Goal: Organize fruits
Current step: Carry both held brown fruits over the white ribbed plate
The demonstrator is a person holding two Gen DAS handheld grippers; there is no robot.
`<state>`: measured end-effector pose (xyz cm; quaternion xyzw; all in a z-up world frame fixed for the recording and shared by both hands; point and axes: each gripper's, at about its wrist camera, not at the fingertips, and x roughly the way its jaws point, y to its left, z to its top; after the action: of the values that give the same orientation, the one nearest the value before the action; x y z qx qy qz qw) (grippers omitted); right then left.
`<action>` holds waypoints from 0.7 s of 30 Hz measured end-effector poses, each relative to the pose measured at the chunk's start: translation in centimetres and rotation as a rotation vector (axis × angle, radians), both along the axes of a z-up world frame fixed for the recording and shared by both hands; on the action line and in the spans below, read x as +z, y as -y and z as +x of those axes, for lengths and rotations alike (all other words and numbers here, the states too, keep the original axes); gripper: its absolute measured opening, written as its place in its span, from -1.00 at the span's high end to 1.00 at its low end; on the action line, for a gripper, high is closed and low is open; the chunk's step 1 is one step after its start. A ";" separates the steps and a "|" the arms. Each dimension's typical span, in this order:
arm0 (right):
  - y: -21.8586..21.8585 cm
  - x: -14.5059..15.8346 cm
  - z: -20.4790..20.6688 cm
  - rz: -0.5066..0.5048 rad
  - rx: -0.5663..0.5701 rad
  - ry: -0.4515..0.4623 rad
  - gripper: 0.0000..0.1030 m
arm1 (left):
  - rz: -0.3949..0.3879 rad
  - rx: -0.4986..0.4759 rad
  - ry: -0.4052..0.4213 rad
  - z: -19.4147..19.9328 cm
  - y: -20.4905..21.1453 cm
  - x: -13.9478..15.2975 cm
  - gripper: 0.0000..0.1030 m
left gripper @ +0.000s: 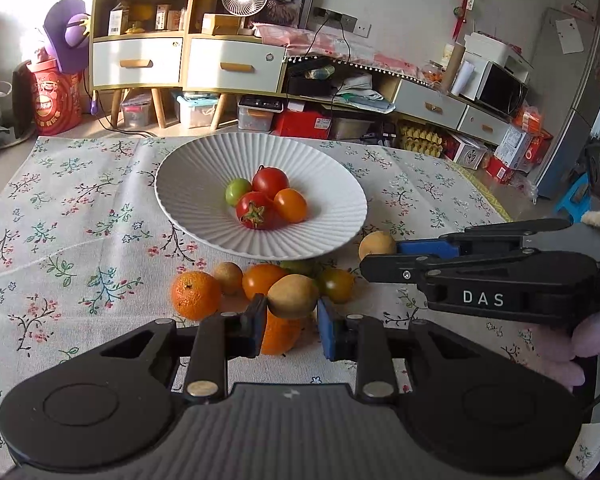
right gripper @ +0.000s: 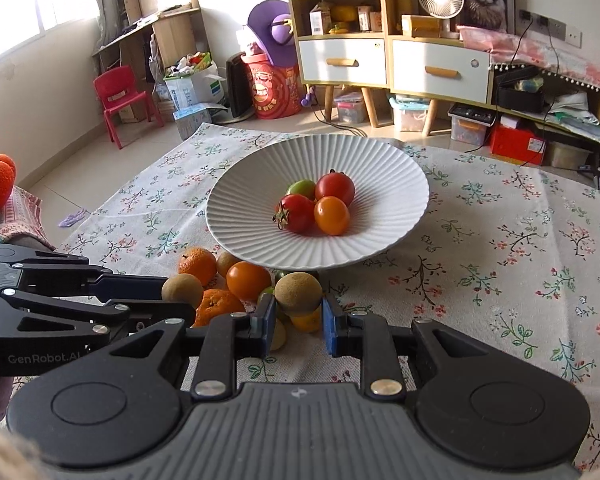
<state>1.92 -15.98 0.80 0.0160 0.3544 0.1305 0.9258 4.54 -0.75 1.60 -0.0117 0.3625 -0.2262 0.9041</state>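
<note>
Left wrist view: both grippers closed on brown round fruits, near the pile in front of the plate (left gripper: 204, 216).
Left gripper (left gripper: 290, 322) pinching a brown fruit (left gripper: 293, 295) at its lower edge; right gripper (right gripper: 296, 322) clamped on another (right gripper: 299, 294), likewise low. Shallow holds: could squirt out if lifted fast. Tomatoes (left gripper: 266, 198) heaped mid-plate; could scatter if fruit dropped from height. Loose mandarin (left gripper: 196, 294) near left, easily knocked rolling.

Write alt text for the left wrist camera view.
The left gripper holds a brown longan above loose fruit on a floral tablecloth. Behind, a white ribbed plate holds four small tomatoes; the right gripper grips another longan.
</note>
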 end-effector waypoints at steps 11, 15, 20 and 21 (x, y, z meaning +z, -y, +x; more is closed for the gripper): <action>2.1 0.6 3.0 0.003 -0.045 0.029 0.57 | -0.036 -0.006 0.092 2.8 1.6 0.6 0.53; 2.4 0.6 4.7 0.018 -0.060 0.021 0.57 | -0.034 -0.004 0.070 4.1 2.5 0.1 0.53; 2.2 0.4 6.5 0.020 -0.049 0.021 0.57 | -0.006 -0.003 0.041 5.6 3.5 -0.9 0.53; 2.1 0.4 6.7 0.016 -0.046 0.017 0.57 | -0.001 -0.002 0.036 5.8 3.6 -1.1 0.53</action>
<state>8.65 -18.10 1.16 0.0304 0.3450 0.1121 0.9314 10.33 -4.33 0.46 -0.0077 0.3462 -0.2276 0.9101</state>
